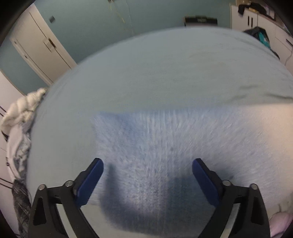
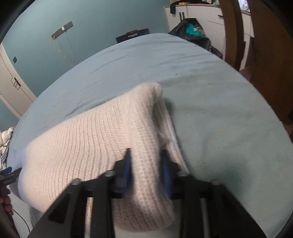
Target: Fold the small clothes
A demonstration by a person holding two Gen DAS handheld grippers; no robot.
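Observation:
A cream knitted sweater (image 2: 87,135) lies on a bed with a light blue sheet (image 2: 219,113). My right gripper (image 2: 146,159) is shut on a raised fold of the sweater at its right side and lifts it off the sheet. In the left wrist view the sweater (image 1: 164,146) is blurred and looks pale blue-white. My left gripper (image 1: 148,164) is open just above the sweater's left part, holding nothing. The left gripper also shows at the left edge of the right wrist view (image 2: 9,176).
A heap of white bedding (image 1: 20,117) lies off the bed's left side. A white door (image 1: 40,45) stands at the back left. A black bag with teal cloth (image 2: 196,34) and white cabinets (image 2: 201,16) stand beyond the far right corner. A wooden post (image 2: 232,34) rises on the right.

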